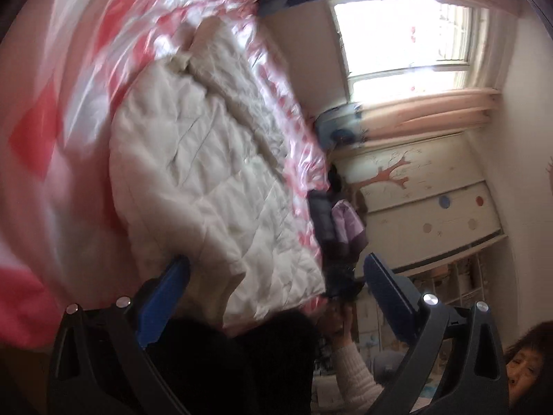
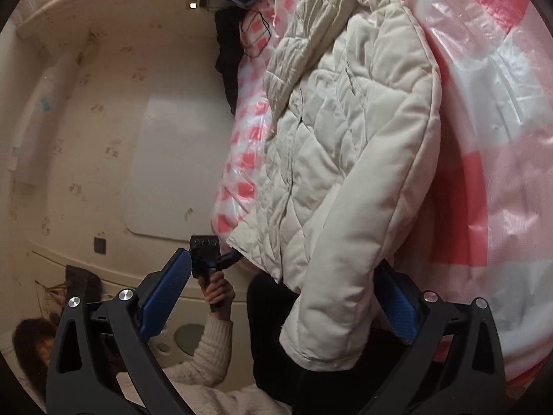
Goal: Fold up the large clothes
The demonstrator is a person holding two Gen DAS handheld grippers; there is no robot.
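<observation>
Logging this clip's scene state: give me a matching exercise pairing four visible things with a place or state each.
Things:
1. cream quilted puffer jacket
2. pink-and-white checked plastic sheet
3. left gripper
4. right gripper

Places or states:
A. open, with the jacket's cuff lying between its blue fingers
B. spread under the jacket as a cover
C. open, nothing gripped, pointing at the jacket's hem
D. lying flat on the sheet, one sleeve stretched along its side

Pairs: 1-D, 2-B, 3-C, 4-A
</observation>
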